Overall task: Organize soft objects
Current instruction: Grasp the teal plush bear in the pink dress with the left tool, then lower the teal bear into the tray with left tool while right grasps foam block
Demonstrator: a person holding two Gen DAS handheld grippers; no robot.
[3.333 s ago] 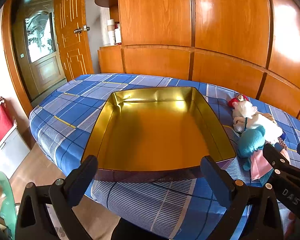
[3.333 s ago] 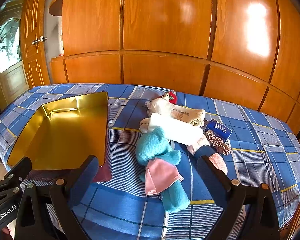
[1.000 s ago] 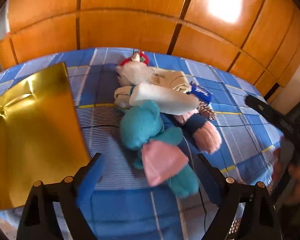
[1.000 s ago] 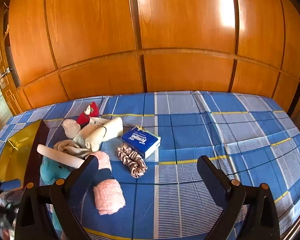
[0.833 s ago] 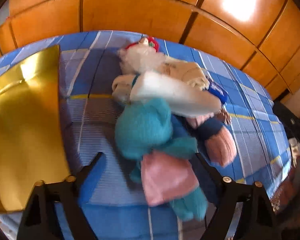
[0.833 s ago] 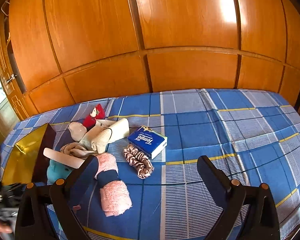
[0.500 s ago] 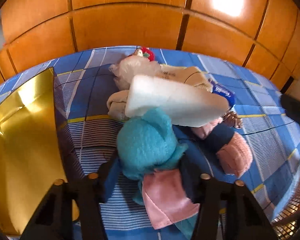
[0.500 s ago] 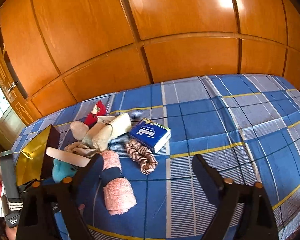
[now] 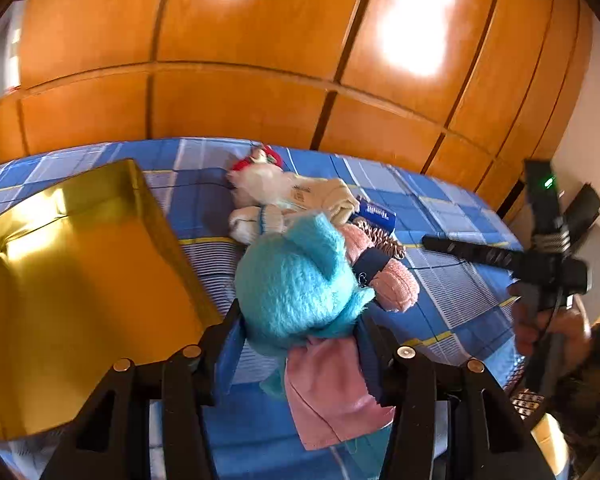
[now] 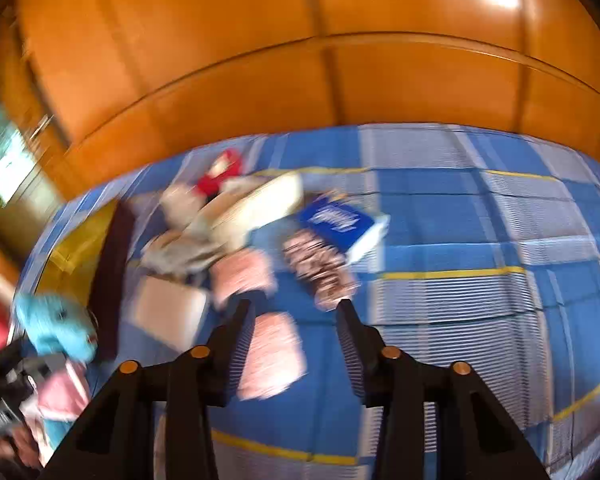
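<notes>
My left gripper [image 9: 298, 320] is shut on a teal plush toy [image 9: 296, 280] with a pink cloth [image 9: 332, 392] and holds it lifted above the bed, beside the gold tray [image 9: 80, 272] on its left. The toy also shows at the far left of the blurred right wrist view [image 10: 54, 324]. My right gripper [image 10: 296, 312] is partly open and empty, over a pink sock [image 10: 272, 356] on the bed; it also shows at the right of the left wrist view [image 9: 548, 264]. Cream socks [image 9: 300, 196] and a red-capped doll [image 9: 260, 158] lie behind.
A blue tissue pack [image 10: 340, 220], a brown scrunchie [image 10: 320, 264] and a white flat piece [image 10: 168, 312] lie on the blue checked bedspread [image 10: 480, 280]. Wooden wall panels [image 9: 240, 60] stand behind the bed.
My left gripper has closed on the teal plush and lifted it off the bed. My right gripper has narrowed and swung down toward the pink sock; its view is now blurred.
</notes>
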